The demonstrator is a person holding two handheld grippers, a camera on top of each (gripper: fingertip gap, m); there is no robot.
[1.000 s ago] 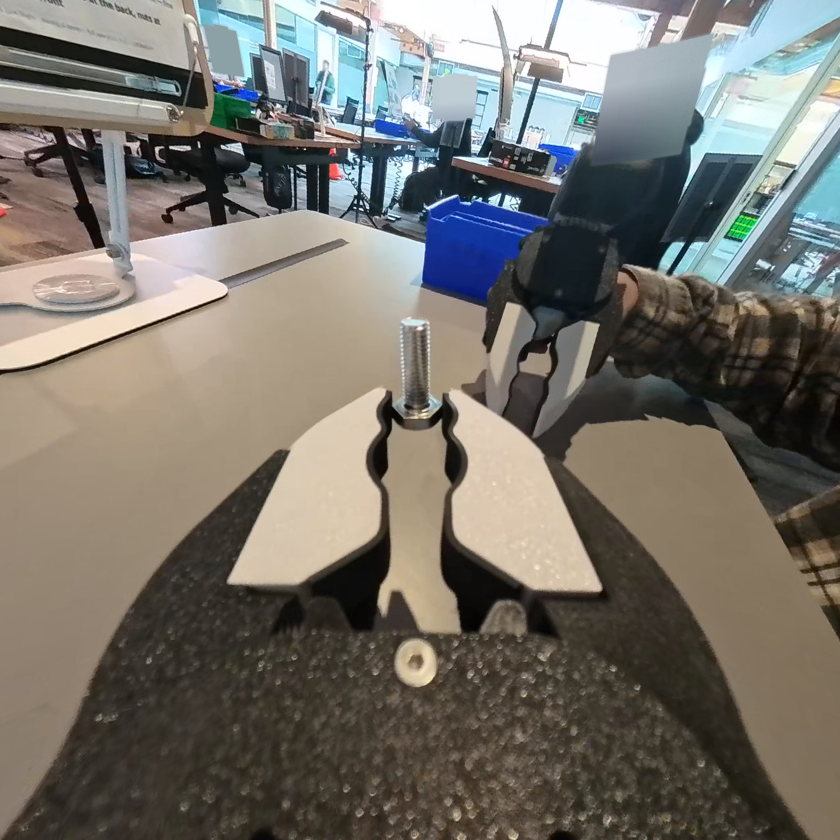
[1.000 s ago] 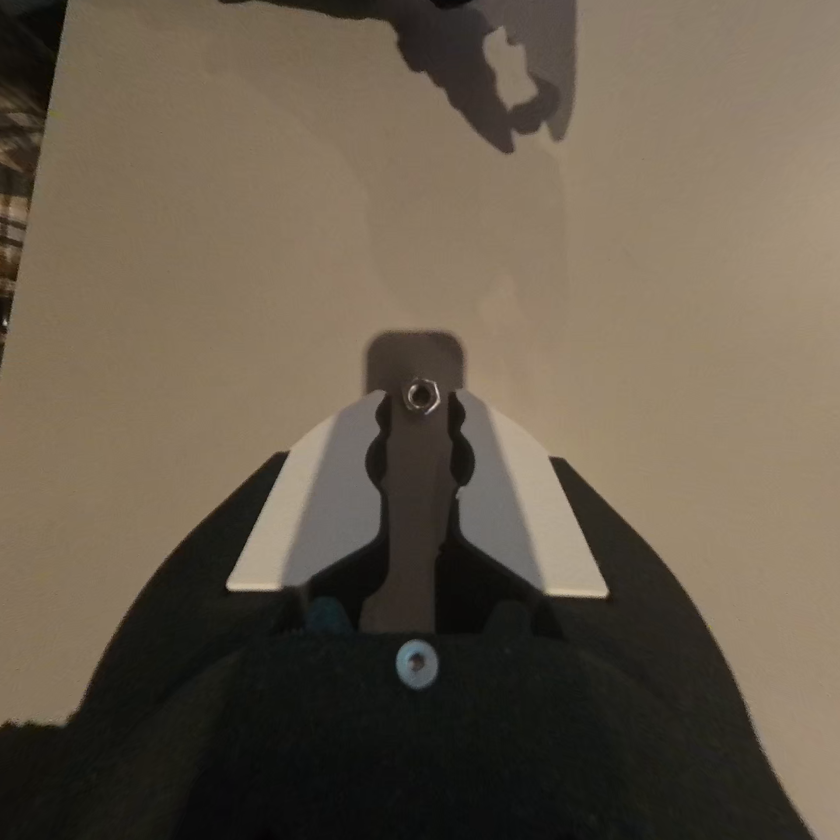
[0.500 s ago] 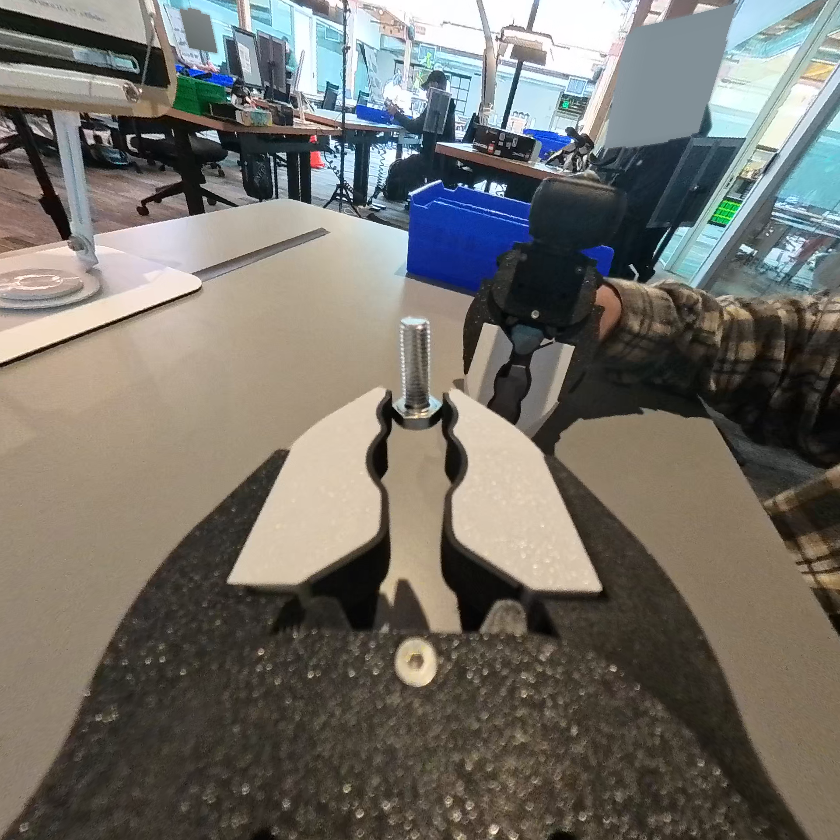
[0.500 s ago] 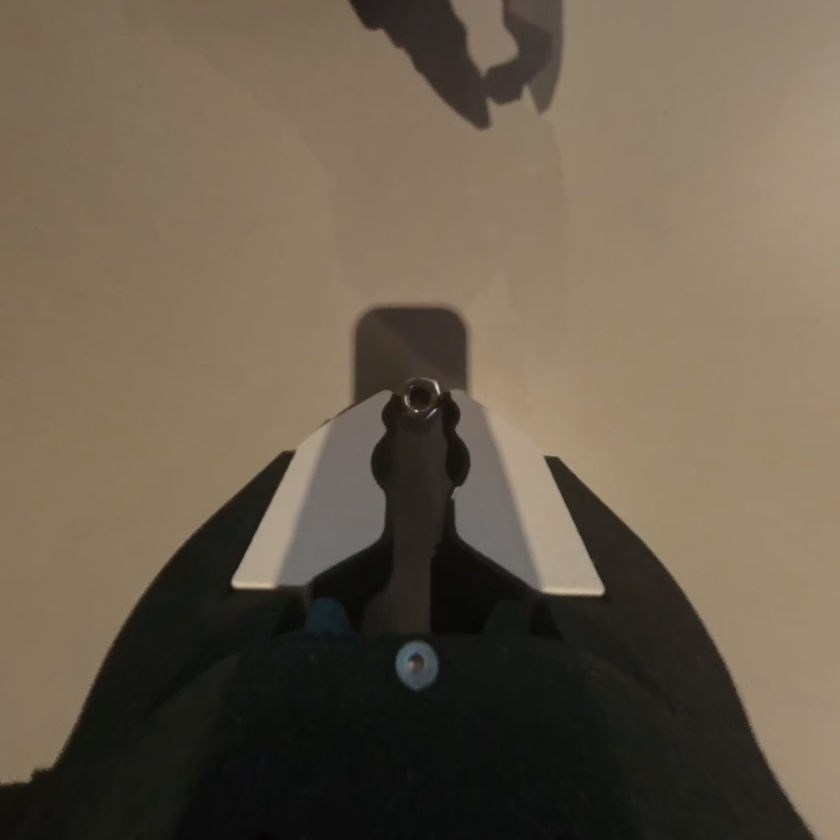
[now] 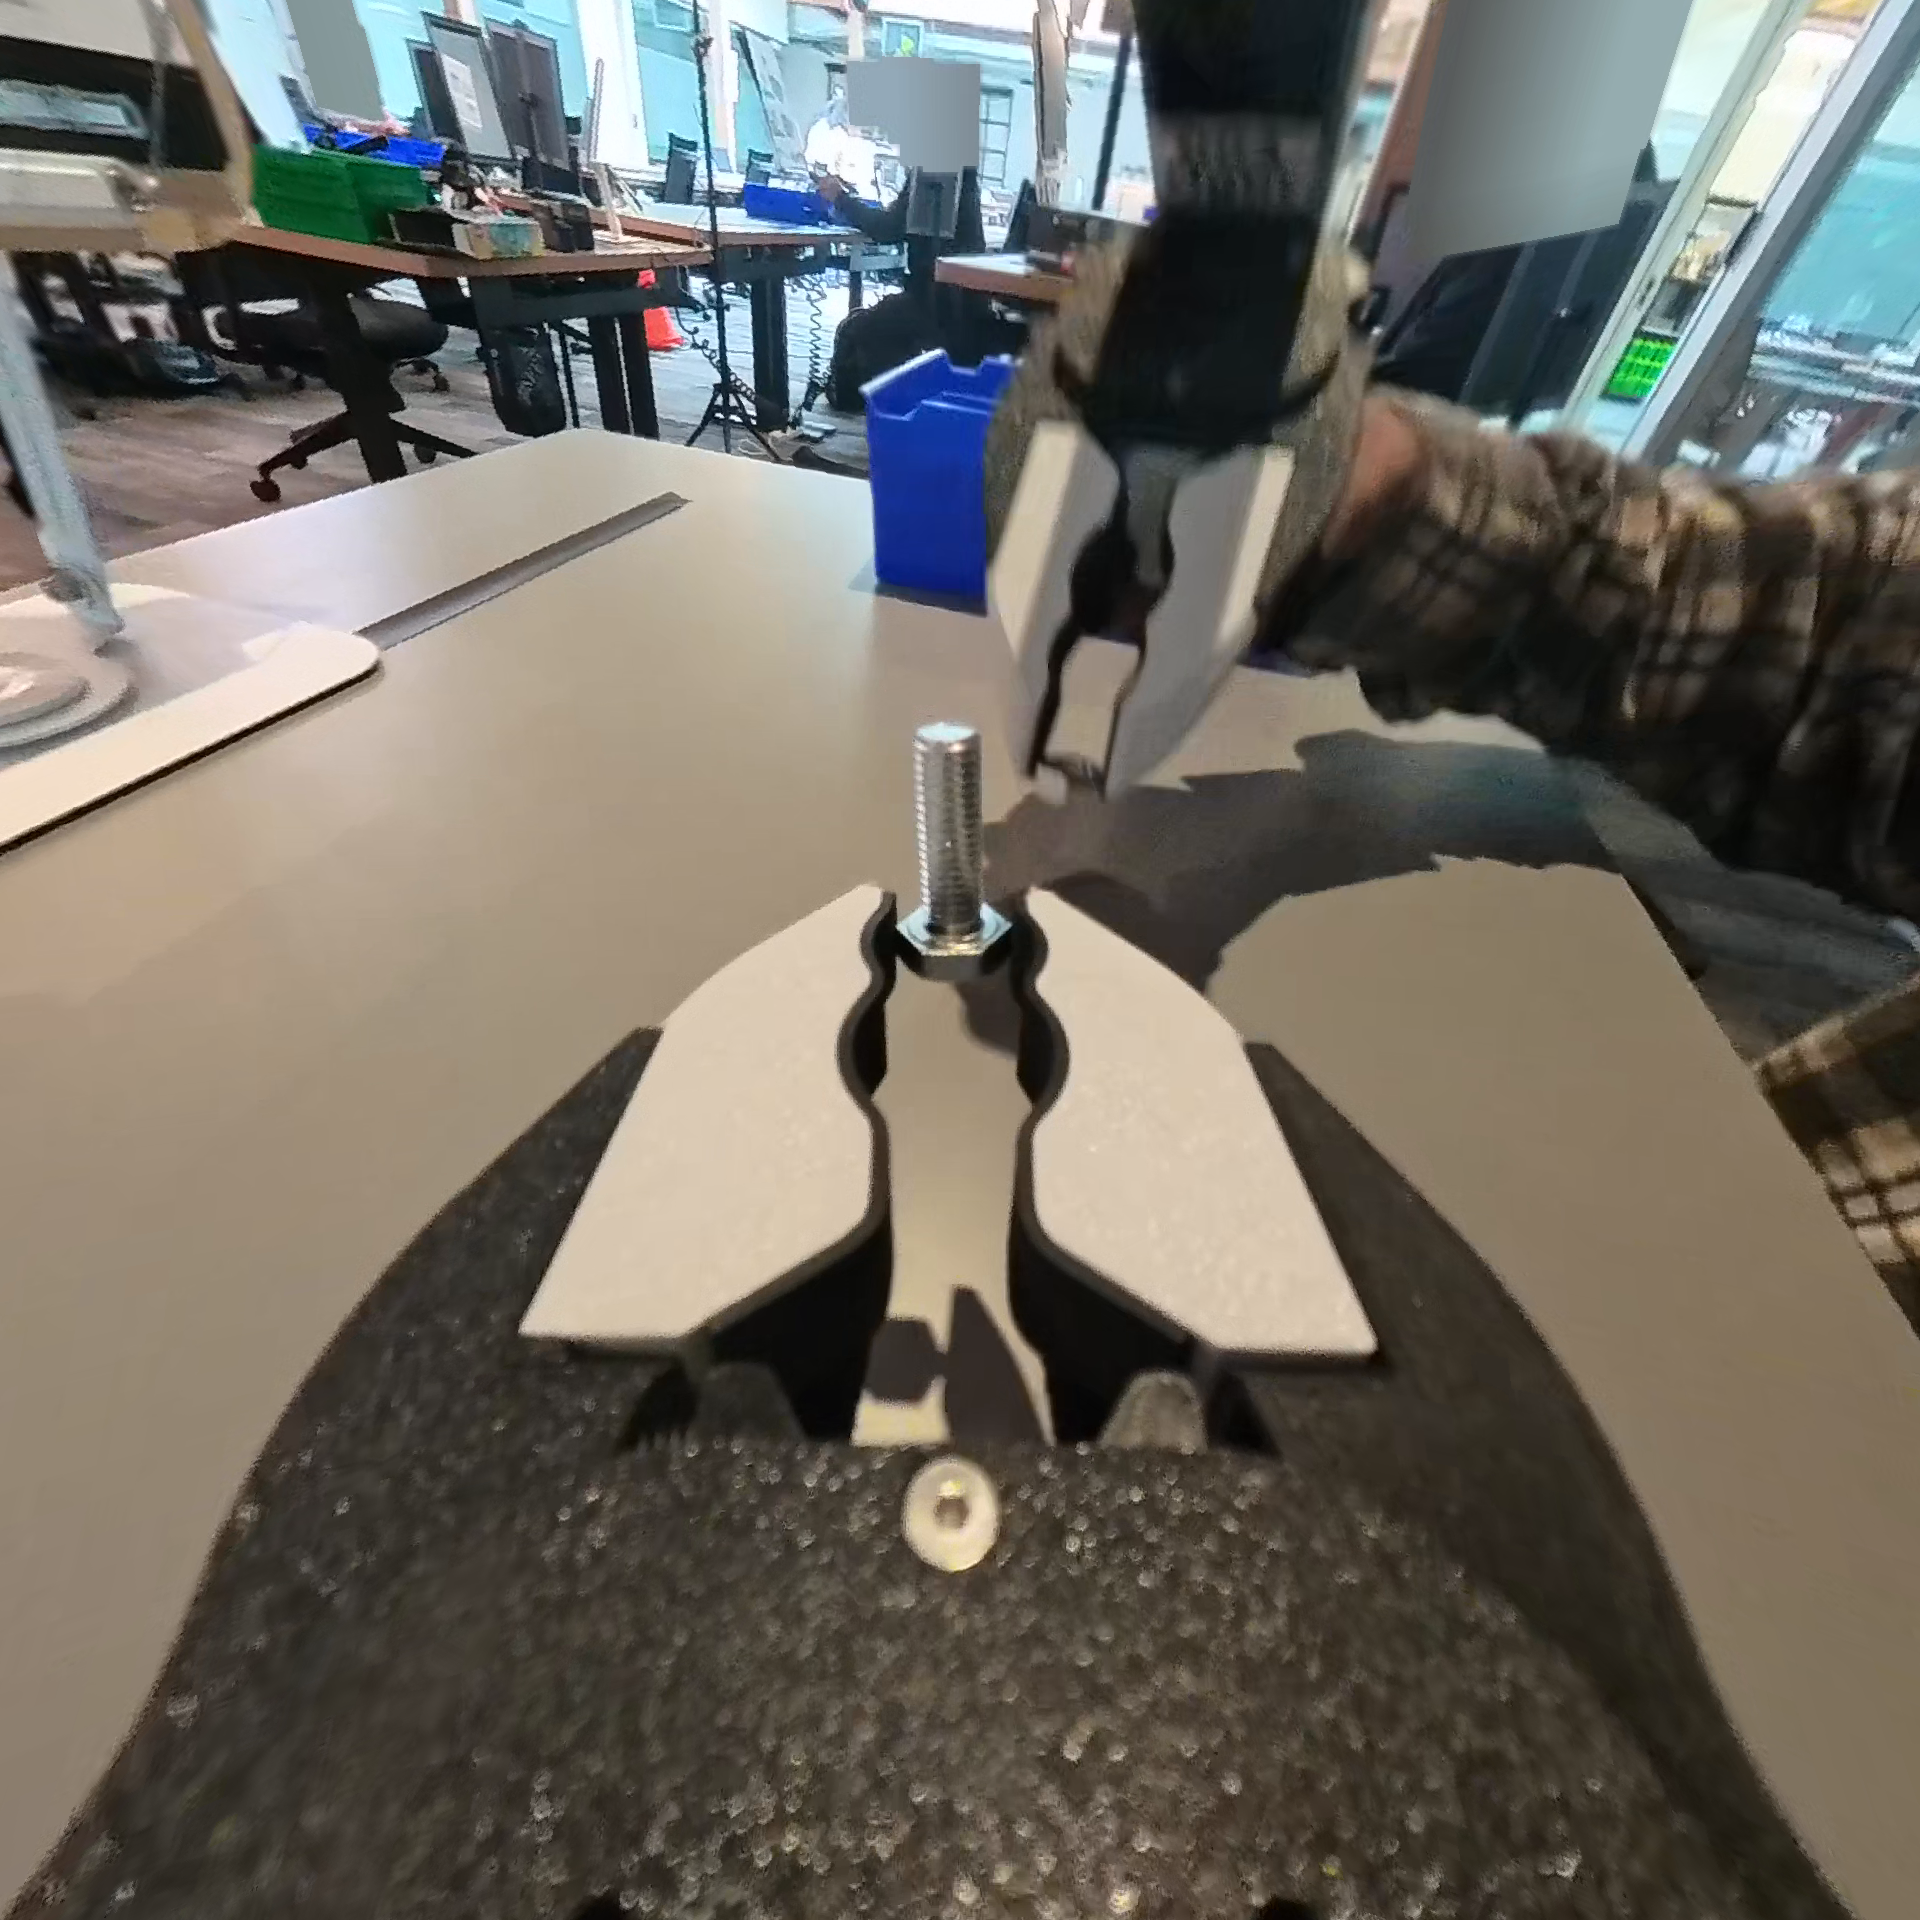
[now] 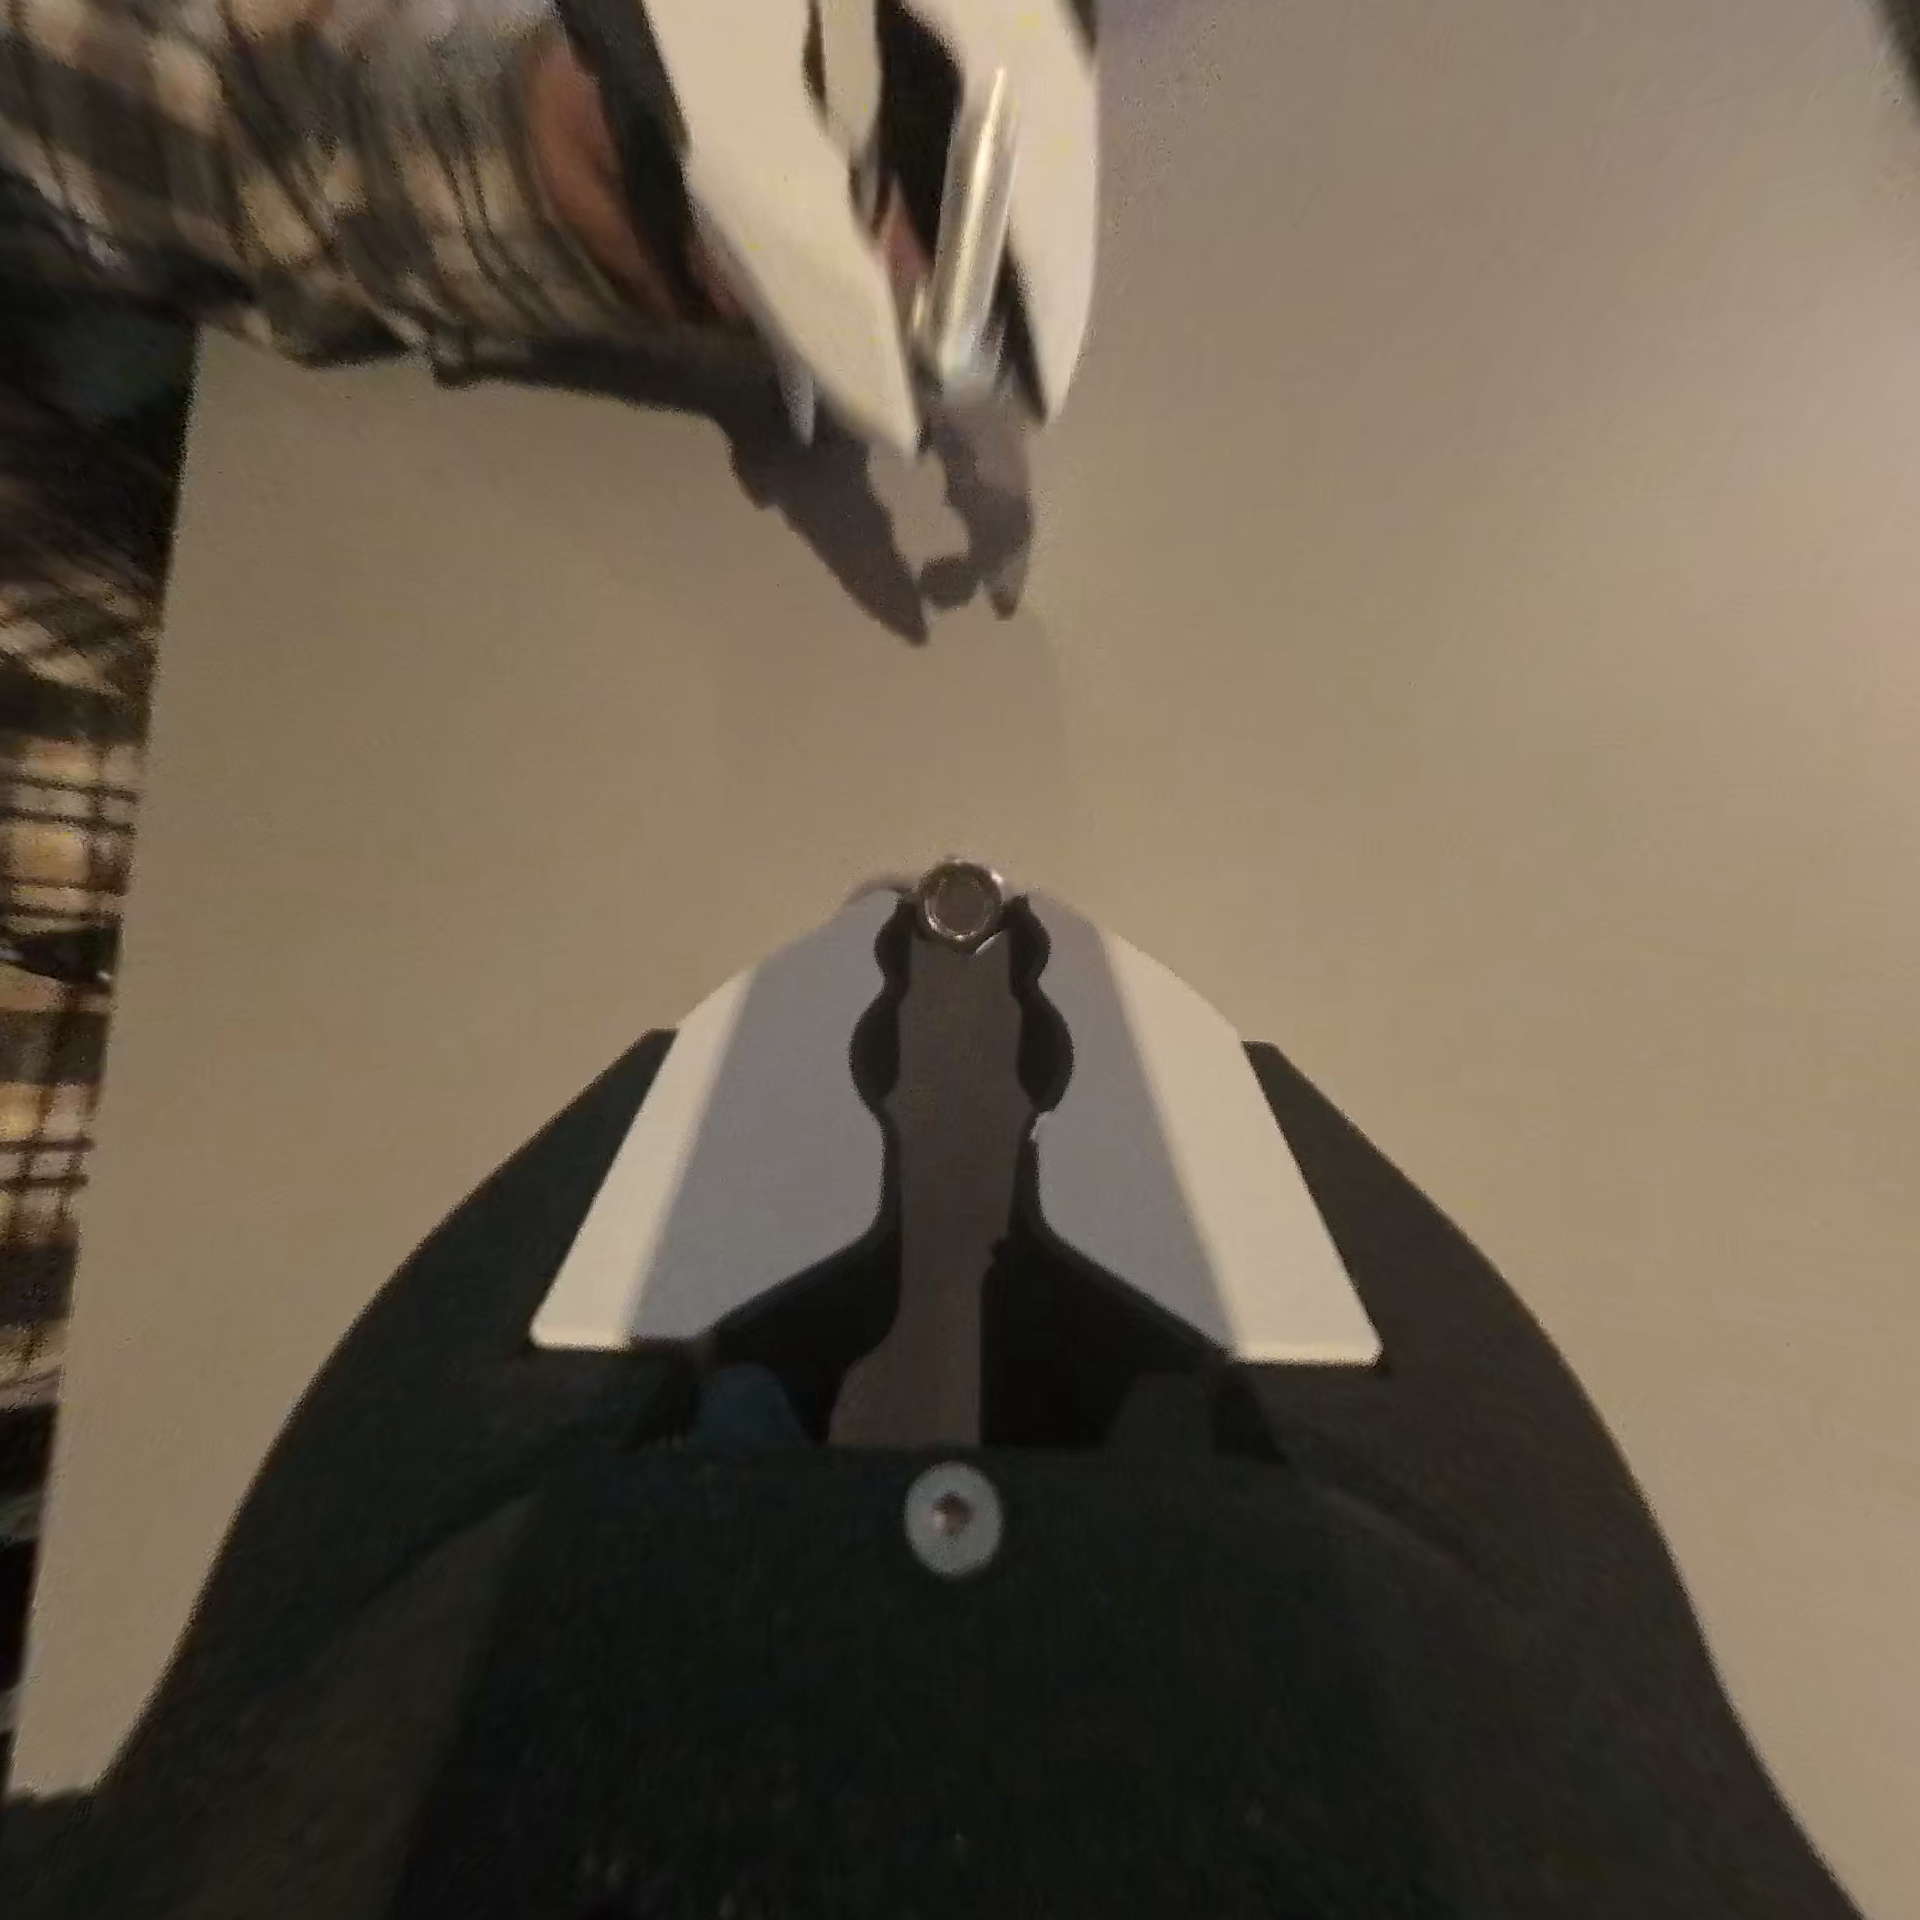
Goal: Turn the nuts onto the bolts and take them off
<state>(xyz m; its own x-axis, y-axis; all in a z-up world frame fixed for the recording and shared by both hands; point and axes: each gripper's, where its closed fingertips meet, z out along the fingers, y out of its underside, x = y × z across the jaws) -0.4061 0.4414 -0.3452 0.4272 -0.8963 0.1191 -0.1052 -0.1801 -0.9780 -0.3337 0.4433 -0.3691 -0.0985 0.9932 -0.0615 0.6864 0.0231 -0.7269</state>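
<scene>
Monitor stand base (image 5: 156,675): white plate at the far left of the grey table (image 5: 520,831), well apart from the work.

Left gripper (image 5: 951,940): fingers nearly together, pinching the hex head of the bolt at their tips.

Bolt (image 5: 945,821): upright, threaded shank pointing up and bare of any nut, head clamped low near the table.

Blue bin (image 5: 930,488): at the table's far edge, beyond the bolt.

Right gripper (image 6: 958,920): tips drawn in tight on the nut; in the left wrist view it hangs tips-down just right of the bolt's top and a little beyond it.

Nut (image 6: 958,904): small steel hex held at the very fingertips, bore facing the right wrist camera; not yet on the thread.

Plaid sleeve (image 5: 1610,623): the person's arm behind the right gripper, entering from the right.

Handling: both parts are probably light, rigid steel, smooth and prone to slip or twist in the pads. I judge the best hold is flat against flat on the hex, leaving the bore and thread clear. A cocked nut could cross-thread.

Change: a second ago the right gripper stood lower and farther right, facing bare table. Now it is raised and close to the bolt tip, and the left gripper with the bolt shows in its view. The left gripper's grip on the bolt looks unchanged.
</scene>
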